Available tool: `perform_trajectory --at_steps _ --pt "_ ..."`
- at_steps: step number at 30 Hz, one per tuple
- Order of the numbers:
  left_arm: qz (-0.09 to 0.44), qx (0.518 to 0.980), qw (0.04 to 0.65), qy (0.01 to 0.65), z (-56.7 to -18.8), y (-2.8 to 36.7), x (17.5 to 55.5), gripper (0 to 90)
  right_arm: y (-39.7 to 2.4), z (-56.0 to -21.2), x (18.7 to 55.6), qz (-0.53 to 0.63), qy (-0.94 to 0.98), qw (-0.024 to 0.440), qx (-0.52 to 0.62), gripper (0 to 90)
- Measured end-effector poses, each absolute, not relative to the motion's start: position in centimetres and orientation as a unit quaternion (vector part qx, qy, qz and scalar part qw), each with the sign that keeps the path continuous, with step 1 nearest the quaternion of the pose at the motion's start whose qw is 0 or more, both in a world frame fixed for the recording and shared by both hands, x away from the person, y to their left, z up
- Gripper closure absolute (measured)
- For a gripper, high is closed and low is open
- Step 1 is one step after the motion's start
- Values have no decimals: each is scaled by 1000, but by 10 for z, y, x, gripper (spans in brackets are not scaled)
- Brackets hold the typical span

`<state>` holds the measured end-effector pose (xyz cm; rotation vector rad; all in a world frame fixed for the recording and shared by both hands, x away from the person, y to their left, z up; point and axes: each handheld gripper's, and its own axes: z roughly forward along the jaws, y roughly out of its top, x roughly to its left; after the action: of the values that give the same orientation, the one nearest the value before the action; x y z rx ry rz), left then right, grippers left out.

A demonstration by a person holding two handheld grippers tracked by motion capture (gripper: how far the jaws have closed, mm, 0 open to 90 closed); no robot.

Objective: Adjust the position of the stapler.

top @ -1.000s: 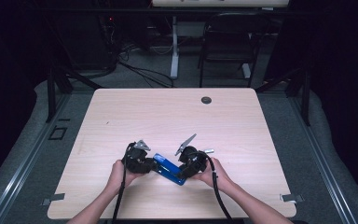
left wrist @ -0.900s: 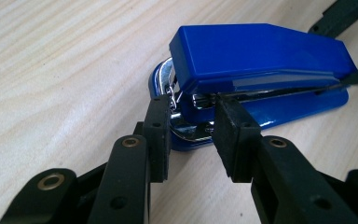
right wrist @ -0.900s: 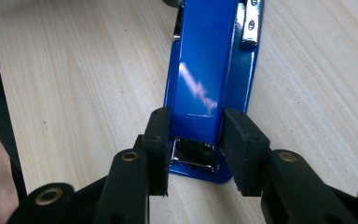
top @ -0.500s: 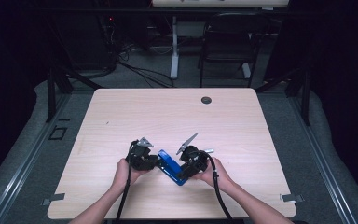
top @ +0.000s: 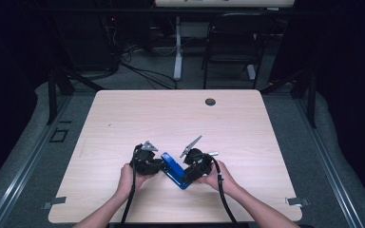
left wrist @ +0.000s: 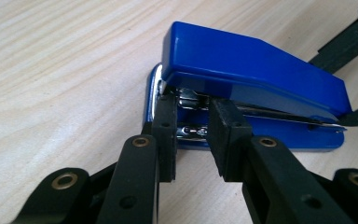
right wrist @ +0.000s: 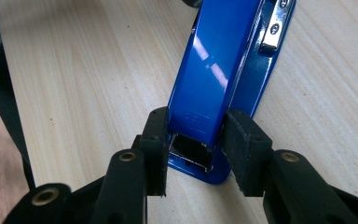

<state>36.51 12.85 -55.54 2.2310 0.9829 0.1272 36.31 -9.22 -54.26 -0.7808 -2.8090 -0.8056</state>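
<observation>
My right hand-held gripper is clamped on the rear end of the blue stapler; in the right gripper view both black pads press against the sides of its top arm, where the open back shows the dark magazine. The stapler's body runs away from me along the jaws, its base flat on the counter and its metal anvil plate near the far end.

My left hand-held gripper is at the stapler's front end. In the left gripper view its jaws are only slightly parted, with a narrow gap between the pads; the tips sit at the mouth, right against the shiny metal between the top arm and the base. I cannot tell whether they actually pinch anything there.

From the high view, the stapler lies on the near middle of the pale wooden counter, angled between my two hands, the left hand-held gripper and the right hand-held gripper meeting on it from either side. A small dark round grommet sits near the counter's far edge, well apart.
</observation>
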Motion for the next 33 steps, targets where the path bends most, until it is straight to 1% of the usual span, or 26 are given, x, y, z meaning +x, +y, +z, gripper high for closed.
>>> perform_trajectory --at_steps 9,14,15,27,29,31,32,33 --pt "40 857 349 378 -556 130 371 740 -89 -543 359 -269 -924 66 -263 613" --pt "12 848 366 384 -559 135 375 746 -89 -544 359 -275 -920 77 -269 612" --pt "11 846 369 386 -559 136 375 747 -88 -544 359 -277 -919 83 -269 612" --pt "15 847 365 386 -558 137 379 759 -77 -547 352 -287 -915 86 -272 609" --pt "17 846 365 387 -559 136 380 763 -74 -549 350 -291 -914 91 -269 628" --pt "14 844 368 389 -559 136 381 766 -69 -548 347 -287 -917 77 -265 643" --pt "16 845 366 390 -559 136 381 767 -67 -549 346 -290 -916 83 -263 641" --pt "17 846 365 388 -559 136 381 765 -66 -550 346 -291 -916 79 -265 641"
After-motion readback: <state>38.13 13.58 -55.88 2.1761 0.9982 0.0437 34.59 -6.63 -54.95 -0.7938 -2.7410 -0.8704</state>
